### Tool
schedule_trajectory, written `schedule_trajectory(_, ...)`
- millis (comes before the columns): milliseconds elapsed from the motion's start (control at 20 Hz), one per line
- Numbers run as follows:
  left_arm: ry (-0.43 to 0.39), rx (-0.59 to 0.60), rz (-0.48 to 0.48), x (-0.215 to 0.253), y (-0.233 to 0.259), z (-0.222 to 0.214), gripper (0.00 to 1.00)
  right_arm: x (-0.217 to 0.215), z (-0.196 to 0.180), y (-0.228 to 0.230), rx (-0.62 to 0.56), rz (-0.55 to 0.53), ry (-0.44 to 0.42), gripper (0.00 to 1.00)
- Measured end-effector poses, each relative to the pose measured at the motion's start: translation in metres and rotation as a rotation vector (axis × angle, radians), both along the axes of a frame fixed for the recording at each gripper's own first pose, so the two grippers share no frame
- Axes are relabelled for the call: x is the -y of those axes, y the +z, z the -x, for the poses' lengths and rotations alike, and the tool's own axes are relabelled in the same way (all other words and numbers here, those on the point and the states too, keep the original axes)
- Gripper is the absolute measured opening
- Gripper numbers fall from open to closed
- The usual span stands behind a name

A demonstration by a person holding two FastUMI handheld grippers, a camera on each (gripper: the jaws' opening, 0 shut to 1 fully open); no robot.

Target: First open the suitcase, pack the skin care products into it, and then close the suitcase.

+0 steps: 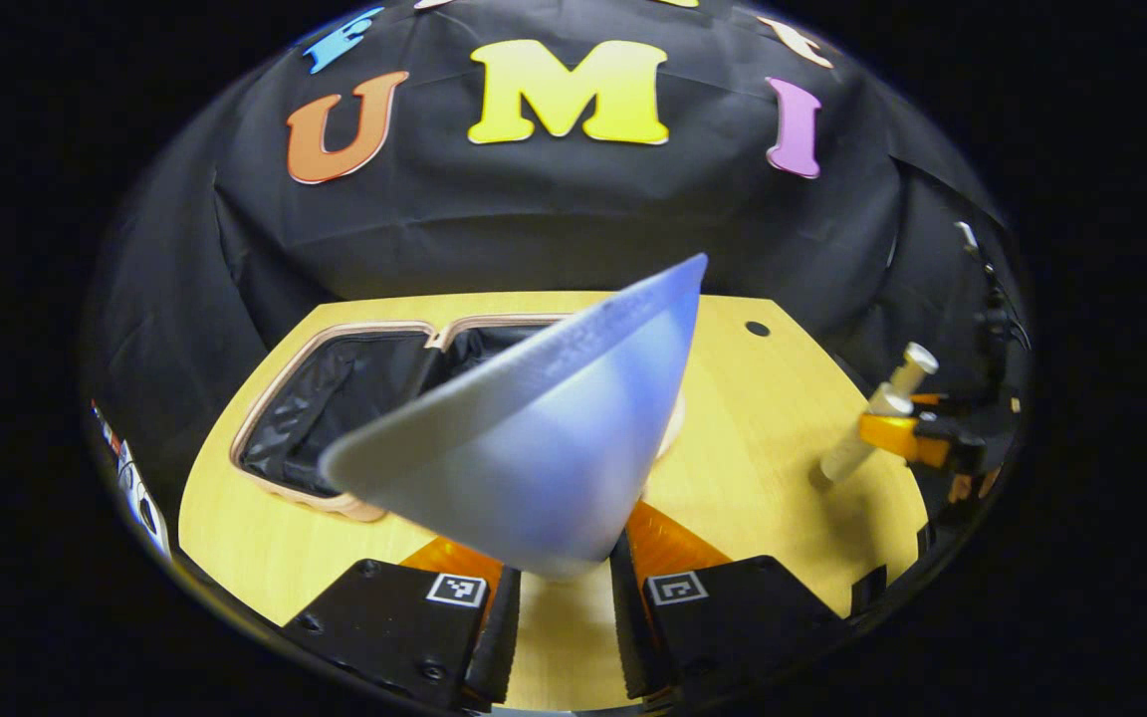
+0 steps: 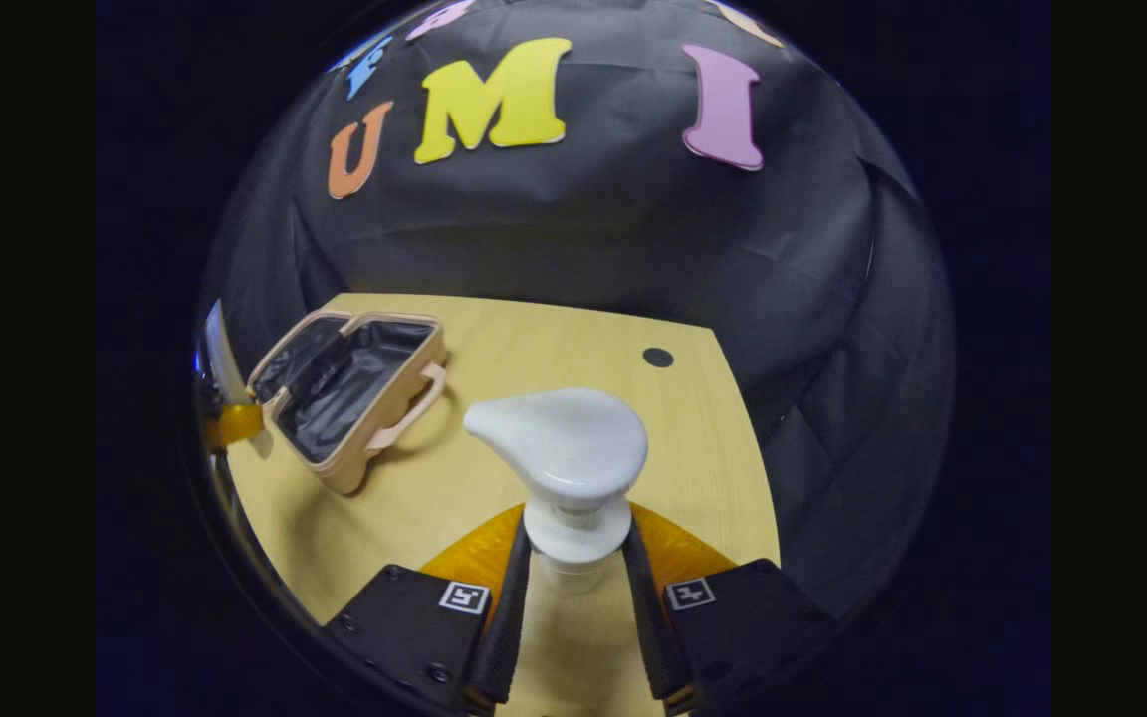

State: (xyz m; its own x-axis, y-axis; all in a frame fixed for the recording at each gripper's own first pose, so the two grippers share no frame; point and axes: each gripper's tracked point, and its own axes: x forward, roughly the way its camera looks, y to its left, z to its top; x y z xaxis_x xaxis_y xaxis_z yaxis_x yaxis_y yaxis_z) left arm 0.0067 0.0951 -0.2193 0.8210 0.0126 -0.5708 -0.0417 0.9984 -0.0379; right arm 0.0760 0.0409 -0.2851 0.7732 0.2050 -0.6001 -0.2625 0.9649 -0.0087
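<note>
A pale blue and white skin care tube point(image 1: 534, 448) is clamped between the fingers of my left gripper point(image 1: 564, 588), its flat crimped end tilted up and away. Behind it lies the open beige suitcase point(image 1: 335, 408) with black lining, partly hidden by the tube. In the right gripper view, my right gripper point(image 2: 578, 573) is shut on the neck of a white pump bottle point(image 2: 569, 443), held upright above the table. The open suitcase point(image 2: 344, 383) lies at the left of that view. The left gripper view also has the right gripper point(image 1: 907, 433) with the pump bottle point(image 1: 847, 458) at the table's right side.
The light wooden table point(image 1: 773, 398) has a small dark hole point(image 1: 757, 328) near its far edge, also seen as the hole point(image 2: 657, 357) in the right gripper view. Black cloth walls close in the back and sides. The left gripper point(image 2: 230, 423) peeks in beside the suitcase.
</note>
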Motion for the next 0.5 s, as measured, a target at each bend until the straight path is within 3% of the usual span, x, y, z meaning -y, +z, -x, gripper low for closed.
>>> schedule_trajectory(450, 0.004, -0.089, -0.002, -0.061, -0.036, -0.053, 0.44, -0.054, 0.037, 0.023, 0.029, 0.025, 0.027, 0.47)
schedule_trajectory(500, 0.002, -0.115, 0.002, -0.063, -0.046, -0.057, 0.48, -0.058, 0.040, 0.023, 0.026, 0.030, 0.027, 0.47)
